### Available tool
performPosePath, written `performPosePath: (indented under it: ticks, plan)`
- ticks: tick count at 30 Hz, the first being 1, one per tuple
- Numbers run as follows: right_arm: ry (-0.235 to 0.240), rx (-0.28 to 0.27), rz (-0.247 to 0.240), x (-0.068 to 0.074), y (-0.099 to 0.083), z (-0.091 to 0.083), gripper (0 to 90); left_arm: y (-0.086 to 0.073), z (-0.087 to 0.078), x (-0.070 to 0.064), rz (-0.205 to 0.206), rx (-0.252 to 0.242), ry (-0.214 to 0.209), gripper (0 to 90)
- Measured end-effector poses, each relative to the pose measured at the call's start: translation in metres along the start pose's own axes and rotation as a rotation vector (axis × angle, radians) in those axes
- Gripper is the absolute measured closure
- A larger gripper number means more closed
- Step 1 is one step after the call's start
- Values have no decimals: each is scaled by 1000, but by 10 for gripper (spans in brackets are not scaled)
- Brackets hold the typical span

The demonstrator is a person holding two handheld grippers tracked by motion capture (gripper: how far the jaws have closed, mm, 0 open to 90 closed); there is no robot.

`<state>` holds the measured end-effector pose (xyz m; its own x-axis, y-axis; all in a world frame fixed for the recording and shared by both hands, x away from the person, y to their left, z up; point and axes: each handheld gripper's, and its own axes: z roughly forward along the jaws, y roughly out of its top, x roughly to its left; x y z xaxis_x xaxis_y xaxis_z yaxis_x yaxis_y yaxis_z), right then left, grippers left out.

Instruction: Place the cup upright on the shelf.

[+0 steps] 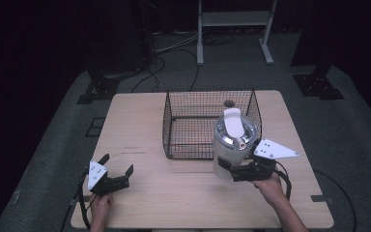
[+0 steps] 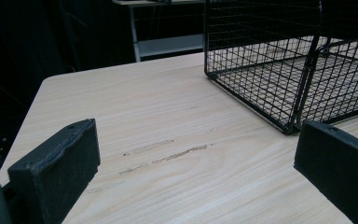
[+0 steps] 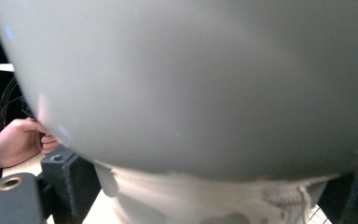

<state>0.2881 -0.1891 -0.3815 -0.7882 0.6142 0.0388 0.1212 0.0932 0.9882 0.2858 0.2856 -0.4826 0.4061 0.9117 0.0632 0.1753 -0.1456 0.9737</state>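
A white cylindrical pot (image 1: 228,159) with a silver top and a white lid stands upright at the front right corner of the black wire basket (image 1: 174,126). My right gripper (image 1: 233,172) is shut on its lower body from the right side. In the right gripper view the pot's wall (image 3: 205,84) is pressed close between the jaws. Whether its base touches the table is unclear. My left gripper (image 1: 119,164) rests open near the table's front left with nothing between its fingers. In its own view the left gripper (image 2: 198,175) faces bare wood, with the basket (image 2: 261,70) ahead to the right.
The wooden table (image 1: 174,198) carries the basket at its middle back; the basket looks empty inside. A person's other hand (image 3: 18,142) appears far left in the right gripper view. A metal stand (image 1: 234,19) and cables lie on the dark floor beyond the table.
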Motion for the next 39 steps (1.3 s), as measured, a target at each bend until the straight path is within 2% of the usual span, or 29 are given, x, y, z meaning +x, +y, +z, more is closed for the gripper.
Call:
performPosePath:
  ticks: [9,20,31,39]
  plan:
    - [8,-19,6,-6,22,7,93,0,0,0,1,1,1,0]
    - [5,-10,-3,-18,43,22,93,0,0,0,1,-2,0,0]
    - [16,-32,-9,-32,72,46,93,0,0,0,2,-3,-1,0]
    - [13,-19,-14,-40,85,68,93,0,0,1,2,-4,-3,0]
